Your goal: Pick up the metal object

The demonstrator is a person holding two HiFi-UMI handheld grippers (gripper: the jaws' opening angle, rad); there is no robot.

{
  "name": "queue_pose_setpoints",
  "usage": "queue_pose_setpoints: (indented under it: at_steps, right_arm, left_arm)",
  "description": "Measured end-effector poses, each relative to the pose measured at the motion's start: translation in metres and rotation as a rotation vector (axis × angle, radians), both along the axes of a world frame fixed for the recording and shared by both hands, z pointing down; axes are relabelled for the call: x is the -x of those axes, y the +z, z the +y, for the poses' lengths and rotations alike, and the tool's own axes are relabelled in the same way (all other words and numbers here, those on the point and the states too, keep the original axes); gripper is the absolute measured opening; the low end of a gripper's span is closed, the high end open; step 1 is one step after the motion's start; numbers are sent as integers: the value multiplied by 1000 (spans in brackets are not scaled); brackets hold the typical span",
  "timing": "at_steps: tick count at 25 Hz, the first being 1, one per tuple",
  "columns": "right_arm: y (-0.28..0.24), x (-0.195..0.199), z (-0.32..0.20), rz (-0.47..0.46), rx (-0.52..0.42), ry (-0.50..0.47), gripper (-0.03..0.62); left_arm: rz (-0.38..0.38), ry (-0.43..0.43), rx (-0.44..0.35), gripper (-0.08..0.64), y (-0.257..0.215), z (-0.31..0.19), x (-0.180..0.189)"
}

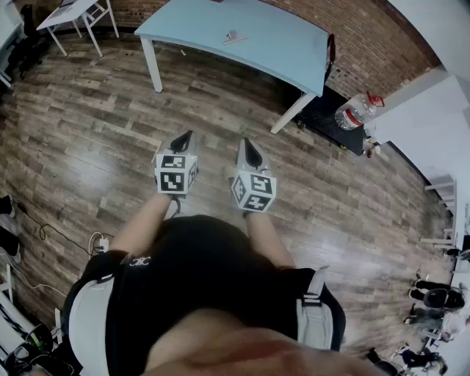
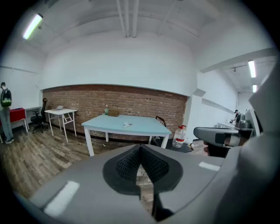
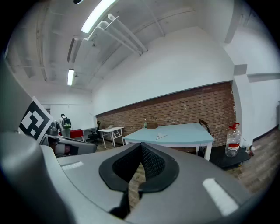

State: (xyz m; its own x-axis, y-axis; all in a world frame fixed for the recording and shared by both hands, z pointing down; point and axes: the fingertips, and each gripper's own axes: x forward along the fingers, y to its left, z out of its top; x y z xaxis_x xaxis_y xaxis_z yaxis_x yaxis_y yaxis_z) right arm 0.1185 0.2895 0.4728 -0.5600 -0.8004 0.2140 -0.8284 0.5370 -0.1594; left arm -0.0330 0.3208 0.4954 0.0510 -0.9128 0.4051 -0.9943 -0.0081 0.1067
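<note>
A small flat metal object (image 1: 233, 37) lies on the light blue table (image 1: 283, 48) across the wooden floor, well ahead of both grippers. The left gripper view shows the metal object (image 2: 127, 125) on the table (image 2: 144, 127), and the right gripper view shows the metal object (image 3: 161, 136) on the table (image 3: 183, 133). My left gripper (image 1: 188, 135) is shut with nothing between its pads and points toward the table. Beside it, my right gripper (image 1: 245, 142) is also shut and holds nothing. Both hang in the air in front of the person's body, far from the object.
A large water bottle (image 1: 357, 111) stands on a black platform right of the table. A white desk (image 1: 79, 13) sits at the back left. A green bottle (image 2: 106, 110) and a brown box stand at the table's far edge. A person (image 2: 5, 109) stands far left.
</note>
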Motion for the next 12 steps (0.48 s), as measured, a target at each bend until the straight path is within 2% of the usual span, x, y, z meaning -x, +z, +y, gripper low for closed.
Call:
queue_pose_setpoints:
  at_steps: [7, 12]
  right_arm:
    - [1, 13, -10, -1, -7, 24, 12]
    - [-2, 25, -12, -40, -23, 89, 14]
  left_arm:
    - [15, -4, -3, 0, 3, -4, 18]
    - [21, 19, -4, 0, 4, -8, 37]
